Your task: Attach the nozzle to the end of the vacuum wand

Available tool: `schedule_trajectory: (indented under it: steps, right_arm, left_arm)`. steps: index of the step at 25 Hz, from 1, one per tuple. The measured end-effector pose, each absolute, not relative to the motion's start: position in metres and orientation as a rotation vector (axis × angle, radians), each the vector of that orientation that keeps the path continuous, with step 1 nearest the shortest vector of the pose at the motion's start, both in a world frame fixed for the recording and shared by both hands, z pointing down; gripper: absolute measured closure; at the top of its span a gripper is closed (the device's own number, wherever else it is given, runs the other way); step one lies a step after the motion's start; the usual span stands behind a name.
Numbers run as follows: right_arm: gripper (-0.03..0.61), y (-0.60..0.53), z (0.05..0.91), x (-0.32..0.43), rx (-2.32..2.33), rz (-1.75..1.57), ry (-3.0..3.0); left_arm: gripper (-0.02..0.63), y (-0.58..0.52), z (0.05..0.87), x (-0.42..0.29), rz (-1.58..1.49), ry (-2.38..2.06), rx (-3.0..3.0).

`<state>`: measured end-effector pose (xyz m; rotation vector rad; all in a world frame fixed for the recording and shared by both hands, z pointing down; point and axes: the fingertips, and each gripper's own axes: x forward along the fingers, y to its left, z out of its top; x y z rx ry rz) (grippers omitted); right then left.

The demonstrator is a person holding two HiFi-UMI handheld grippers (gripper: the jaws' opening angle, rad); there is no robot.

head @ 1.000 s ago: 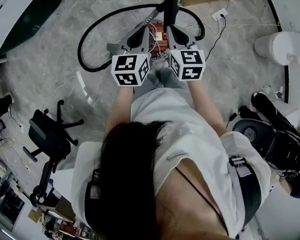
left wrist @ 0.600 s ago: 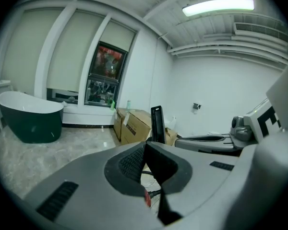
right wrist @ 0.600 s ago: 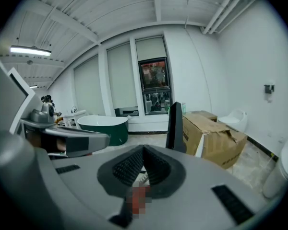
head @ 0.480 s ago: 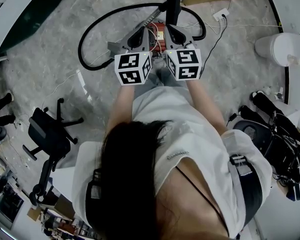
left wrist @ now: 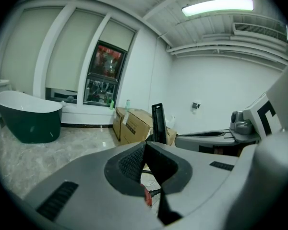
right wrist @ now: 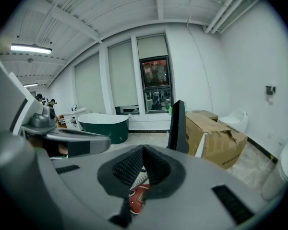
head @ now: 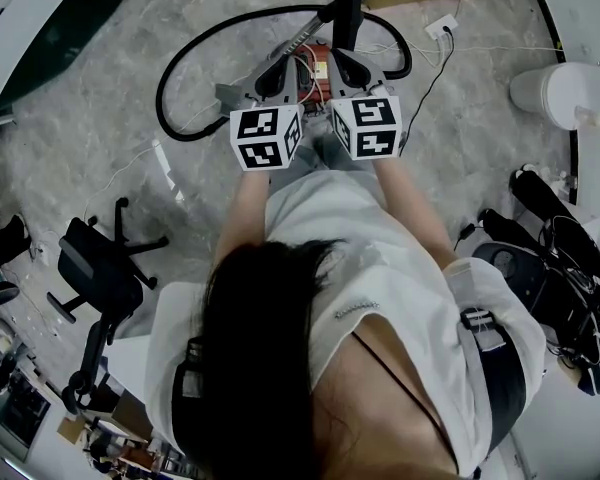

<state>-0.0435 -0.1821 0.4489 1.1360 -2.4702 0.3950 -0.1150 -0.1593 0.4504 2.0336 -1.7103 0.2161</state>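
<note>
While both pairs of my fingers sit pressed together, pad against pad with nothing caught between them, the vacuum wand stands upright just beyond my tips. From the head view, my left gripper and right gripper are held side by side in front of the person's body, close together and both angled down toward the floor. The wand rises as a dark bar just past the right gripper and runs off the top of the picture. I cannot tell whether either gripper touches it.

Through the left gripper view, my left gripper shows its ribbed pads meeting at a point, and the wand stands behind them, slightly to the right. Through the right gripper view, my right gripper is closed the same way, with the wand just right of the tips.

A red machine body lies on the floor under and between my jaws. A black hose loops away from it to the left. A cardboard box sits behind the wand, and a dark green bathtub stands well apart by the windows.
</note>
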Motion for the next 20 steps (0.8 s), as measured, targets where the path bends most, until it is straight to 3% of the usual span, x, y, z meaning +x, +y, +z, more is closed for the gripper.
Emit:
schedule_trajectory:
  steps: [20]
  right_arm:
    - [0.565,-0.177,0.461,-0.039,1.136,0.403,-2.437]
  left_arm:
    - [0.612,-0.155,0.457,-0.109,0.279,-1.710,2.079]
